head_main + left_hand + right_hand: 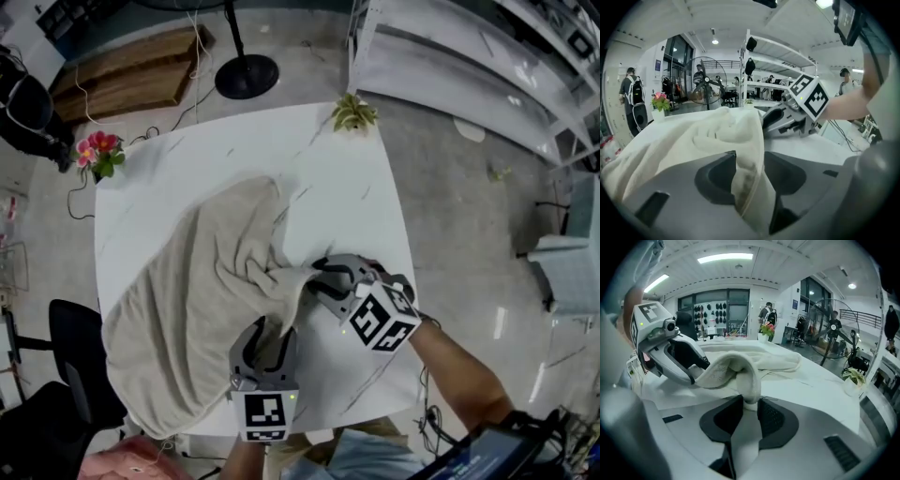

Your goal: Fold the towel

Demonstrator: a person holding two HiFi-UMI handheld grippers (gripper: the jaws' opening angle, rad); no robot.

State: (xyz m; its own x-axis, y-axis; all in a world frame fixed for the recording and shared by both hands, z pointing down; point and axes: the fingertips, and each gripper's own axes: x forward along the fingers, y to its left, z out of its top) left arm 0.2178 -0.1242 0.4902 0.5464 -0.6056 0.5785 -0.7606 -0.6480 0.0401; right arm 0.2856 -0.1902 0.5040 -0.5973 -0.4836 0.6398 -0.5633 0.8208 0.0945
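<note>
right gripper view, towel pinched between right claw pads

Bright, even indoor light fills all three views. It comes from ceiling strip lights and a round lamp, both blown out to white. The pale desk carries a faint sheen, and only soft shadows lie in the folds of the towel. Both gripper views are fisheye, with black corners and bowed shelves. Near the lens the left claw and right claw are out of focus, while the far room is sharper.
</note>
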